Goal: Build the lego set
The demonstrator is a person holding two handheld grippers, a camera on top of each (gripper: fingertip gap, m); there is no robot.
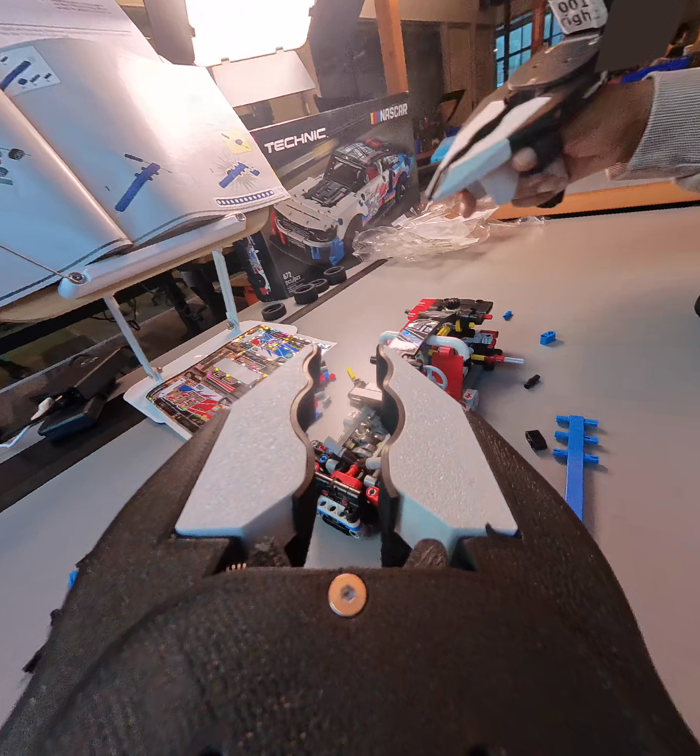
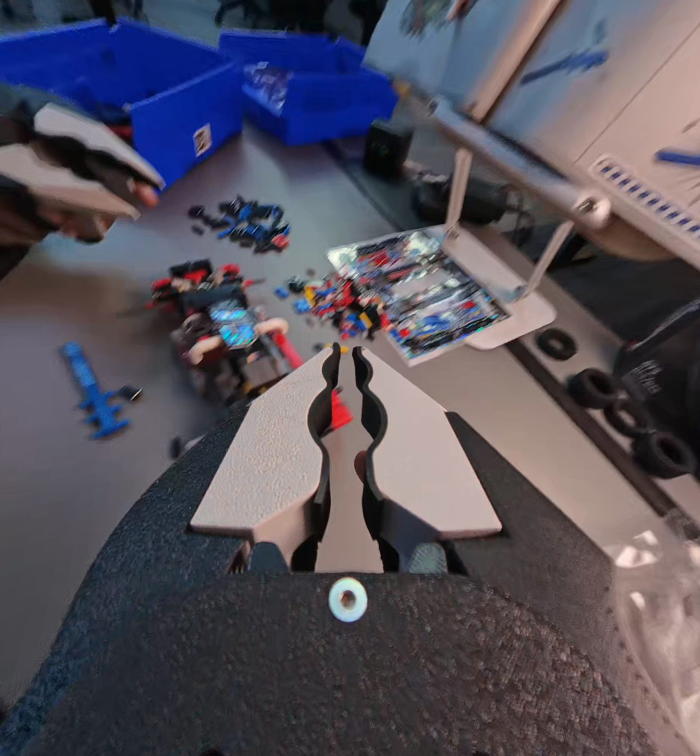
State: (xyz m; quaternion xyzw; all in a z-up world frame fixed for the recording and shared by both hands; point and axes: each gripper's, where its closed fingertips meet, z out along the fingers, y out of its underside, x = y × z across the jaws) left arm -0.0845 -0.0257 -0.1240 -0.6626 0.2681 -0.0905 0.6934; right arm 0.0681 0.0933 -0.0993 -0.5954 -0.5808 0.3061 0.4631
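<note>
A partly built red, black and white Lego car chassis [image 1: 446, 352] lies on the grey table [image 1: 585, 286]; it also shows in the right wrist view [image 2: 225, 327]. My left gripper [image 1: 346, 356] is open and empty, hovering over the chassis's near end, which shows through the gap. It appears raised at the upper left of the right wrist view [image 2: 148, 198]. My right gripper [image 2: 346, 352] has its fingertips almost together and holds nothing; it hangs in the air beyond the chassis [image 1: 430, 196]. A long blue beam with pins [image 1: 575, 450] lies right of the chassis.
An open instruction booklet [image 1: 115, 143] sits on a white stand, with a shiny sticker sheet [image 1: 225, 376] on its base. The set's box [image 1: 340, 184], black tyres [image 1: 305, 292] and clear bags [image 1: 422, 233] lie behind. Loose pieces [image 2: 340, 302] and blue bins [image 2: 135, 82] are nearby. Across from one pair of fingers to the other is roughly 20 centimeters.
</note>
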